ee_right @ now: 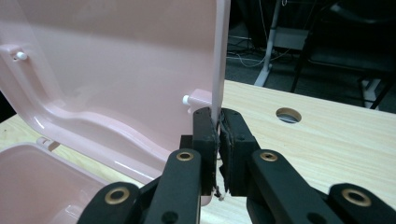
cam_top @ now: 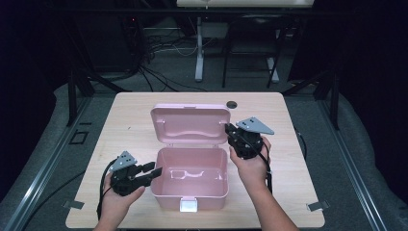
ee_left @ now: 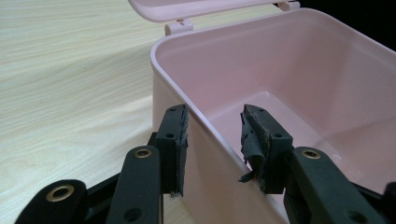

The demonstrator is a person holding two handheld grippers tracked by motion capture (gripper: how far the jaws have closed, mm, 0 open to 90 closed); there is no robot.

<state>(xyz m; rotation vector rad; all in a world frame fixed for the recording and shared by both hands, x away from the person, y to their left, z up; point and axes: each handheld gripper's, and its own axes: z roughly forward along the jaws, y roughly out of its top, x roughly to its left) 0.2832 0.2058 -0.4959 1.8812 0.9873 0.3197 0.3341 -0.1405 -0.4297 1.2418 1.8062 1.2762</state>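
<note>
right gripper (ee_right: 218, 140), reaching in from the right, is pinching the raised lid (cam_top: 190, 124) edge; left gripper (ee_left: 212, 144), half open, is straddling the pink box (cam_top: 192, 180) left wall, mid-table (cam_top: 298, 192).

- The left gripper (cam_top: 153, 172) at 7 o'clock is black, with a grey three-cornered plate on top and a black cable trailing.
- The right gripper (cam_top: 228, 128) at 3 o'clock matches it.
- Brass-ringed screw holes dot the jaw arms.
- The pads (ee_left: 254, 140) are frayed black rubber.
</note>
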